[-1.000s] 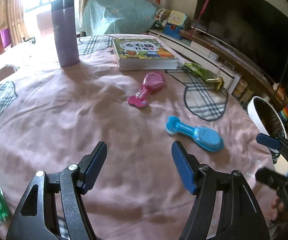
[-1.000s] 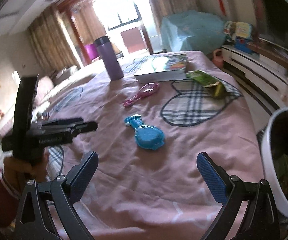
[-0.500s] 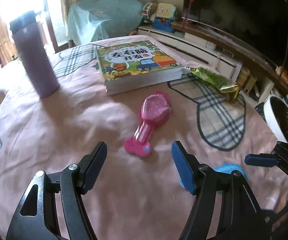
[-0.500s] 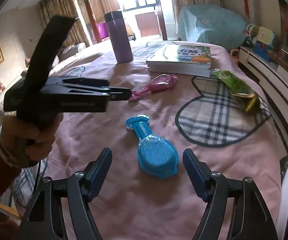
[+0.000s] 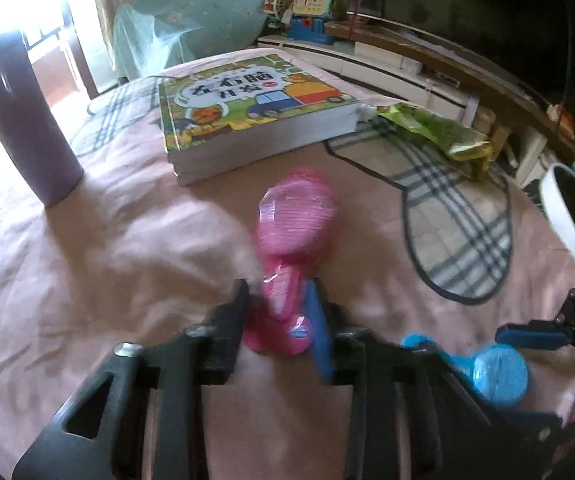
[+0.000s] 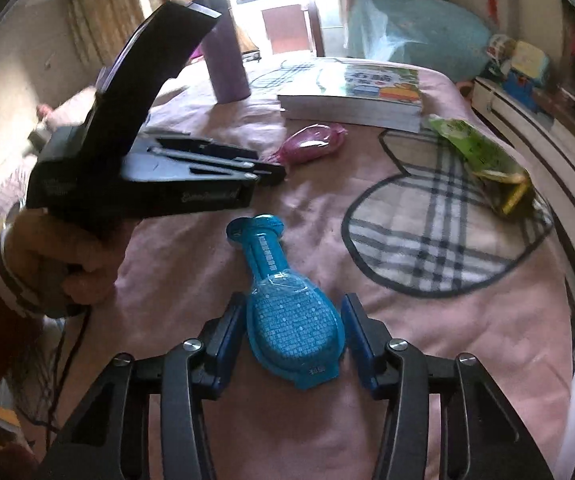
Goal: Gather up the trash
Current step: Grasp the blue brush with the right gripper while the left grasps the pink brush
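A pink brush-shaped package (image 5: 295, 216) lies on the pink bedspread (image 5: 127, 264). My left gripper (image 5: 277, 300) is closing on its narrow handle, and the blurred pads meet it on both sides. A blue package of the same shape (image 6: 291, 320) lies nearer. My right gripper (image 6: 293, 312) straddles its wide head with the jaws closing. The pads are at its edges, with a sliver of gap on the right. A green snack wrapper (image 6: 483, 160) lies past the plaid patch. In the right wrist view a hand (image 6: 67, 256) holds the left gripper (image 6: 271, 170) at the pink package (image 6: 311, 144).
A thick picture book (image 5: 255, 108) and a purple tumbler (image 5: 23, 120) stand further back on the bed. A white bin (image 5: 571, 216) sits off the bed's right edge. Behind it are a low TV cabinet and toys.
Both grippers moved forward and down onto the bed. The left jaws narrowed from wide to around the pink handle. The right jaws narrowed around the blue package's head.
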A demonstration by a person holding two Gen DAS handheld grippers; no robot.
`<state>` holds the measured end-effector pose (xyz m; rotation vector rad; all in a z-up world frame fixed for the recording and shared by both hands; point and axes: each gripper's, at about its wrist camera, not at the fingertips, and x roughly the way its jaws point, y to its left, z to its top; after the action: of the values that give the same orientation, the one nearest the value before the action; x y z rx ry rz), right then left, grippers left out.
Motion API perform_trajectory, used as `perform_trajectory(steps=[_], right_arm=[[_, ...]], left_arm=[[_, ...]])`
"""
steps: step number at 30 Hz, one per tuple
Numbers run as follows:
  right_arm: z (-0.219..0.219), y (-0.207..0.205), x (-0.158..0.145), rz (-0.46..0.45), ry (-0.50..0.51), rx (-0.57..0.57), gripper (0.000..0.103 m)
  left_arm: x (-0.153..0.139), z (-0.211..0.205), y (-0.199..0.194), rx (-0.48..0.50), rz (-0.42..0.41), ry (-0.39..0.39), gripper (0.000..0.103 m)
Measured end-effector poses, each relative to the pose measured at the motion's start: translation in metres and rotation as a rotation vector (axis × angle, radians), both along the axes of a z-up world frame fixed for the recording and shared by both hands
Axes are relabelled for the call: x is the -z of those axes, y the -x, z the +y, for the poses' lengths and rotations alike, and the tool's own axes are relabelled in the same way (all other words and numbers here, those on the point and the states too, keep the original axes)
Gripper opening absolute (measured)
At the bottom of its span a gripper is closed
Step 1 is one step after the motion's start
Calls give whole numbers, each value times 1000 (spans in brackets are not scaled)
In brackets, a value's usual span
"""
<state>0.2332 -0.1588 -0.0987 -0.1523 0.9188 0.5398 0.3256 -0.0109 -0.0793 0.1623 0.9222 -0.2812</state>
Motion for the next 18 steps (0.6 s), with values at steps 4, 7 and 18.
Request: perform_trajectory(steps=[4,7,18], right_arm=[[-25,13,-7,2,-67,73,49],[-46,22,-9,5,-101,139,49],[-101,70,-26,-36,-216,292,49]], left_arm=[[-6,1,23,-4,7,34,19],[-10,0,45,-4,14,67,17],[-23,-35,123,34,23,182,4]])
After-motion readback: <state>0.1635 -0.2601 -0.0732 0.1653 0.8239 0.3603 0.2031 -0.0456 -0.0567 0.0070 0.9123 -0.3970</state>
